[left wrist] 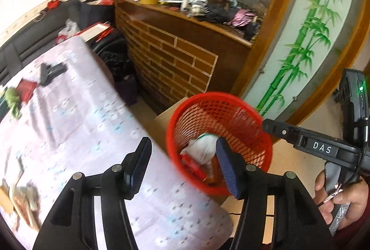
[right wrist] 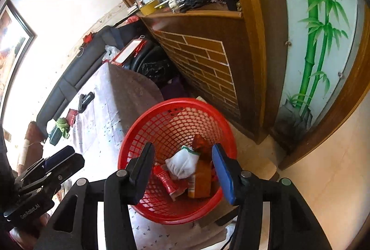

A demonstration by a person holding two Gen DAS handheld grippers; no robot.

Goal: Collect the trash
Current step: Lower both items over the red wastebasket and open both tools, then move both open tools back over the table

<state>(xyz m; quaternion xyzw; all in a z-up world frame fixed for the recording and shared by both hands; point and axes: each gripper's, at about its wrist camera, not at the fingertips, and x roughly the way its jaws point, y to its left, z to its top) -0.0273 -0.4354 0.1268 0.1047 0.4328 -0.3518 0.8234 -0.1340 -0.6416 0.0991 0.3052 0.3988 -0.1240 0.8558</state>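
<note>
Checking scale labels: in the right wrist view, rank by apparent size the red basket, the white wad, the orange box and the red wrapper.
1. Red basket
2. Orange box

White wad and red wrapper look alike; unranked.

both wrist views angled downward, close over red basket (left wrist: pixel 218 141) (right wrist: pixel 177 160). left view from over tabletop (left wrist: pixel 92 115), right view nearer the basket. shared: basket, tabletop (right wrist: pixel 111 97), brick-patterned cabinet (left wrist: pixel 171 60) (right wrist: pixel 208 60).
</note>
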